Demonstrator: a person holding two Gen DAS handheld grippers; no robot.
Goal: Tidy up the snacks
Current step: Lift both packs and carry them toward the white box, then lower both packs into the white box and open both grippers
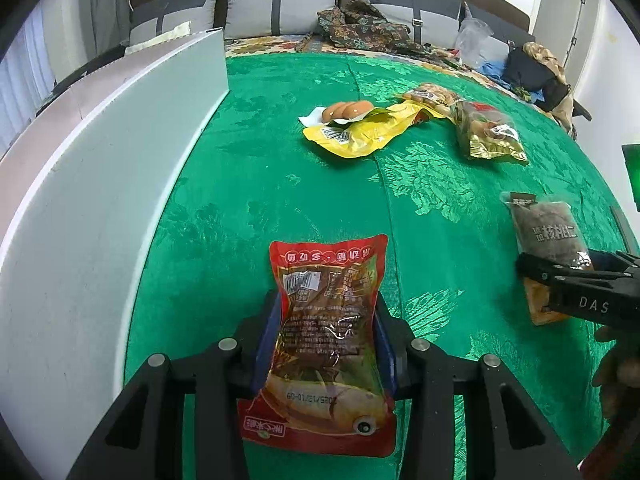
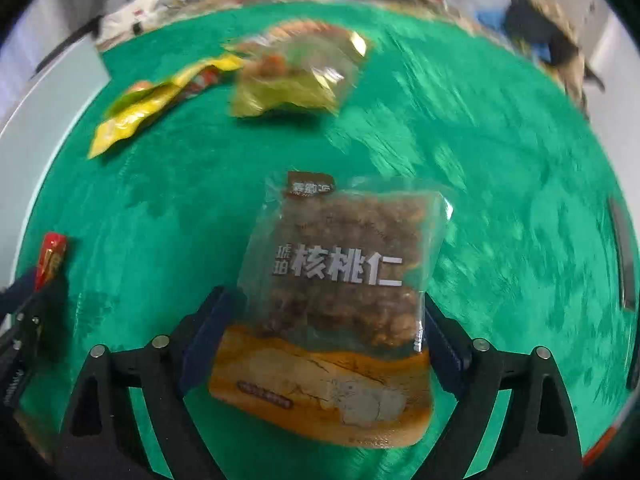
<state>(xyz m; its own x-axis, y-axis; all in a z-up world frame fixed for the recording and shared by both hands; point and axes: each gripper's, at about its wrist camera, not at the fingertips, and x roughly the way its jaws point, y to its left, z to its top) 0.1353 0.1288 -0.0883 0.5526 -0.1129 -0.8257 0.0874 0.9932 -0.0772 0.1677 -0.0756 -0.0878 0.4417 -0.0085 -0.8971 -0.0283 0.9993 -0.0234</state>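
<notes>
1. The green brocade tablecloth [image 1: 280, 152] covers the whole work surface. It is glossy, woven with a raised floral pattern, and creased down the middle.
2. A white flat-sided box or panel [image 1: 100, 152] stands along the left edge of the cloth. It is smooth and rigid, and whether it is the container meant for the snacks cannot be told.
3. The red snack pouch [image 1: 332, 320], a crinkled plastic film with a clear window over brown contents, is clenched between the blue pads of the left gripper [image 1: 326, 344]. The pouch waist is pinched inward.
4. The walnut kernel packet [image 2: 340, 292] is translucent above and orange-printed below, and lumpy with nuts. It sits between the fingers of the right gripper [image 2: 320, 344], whose jaws stand wide and appear released, not pressing. The packet seems to rest on the cloth, though blur prevents certainty.
5. At the far side, the yellow foil packet [image 1: 360, 132] lies flat and wrinkled.
6. The gold-green bag [image 1: 488, 132] lies just to its right, puffed and shiny.
7. The tray of brown buns [image 1: 348, 110] touches the yellow packet's far edge.
8. Progress judged: early. No snack is seen stowed or grouped; one is in hand and four await handling.
</notes>
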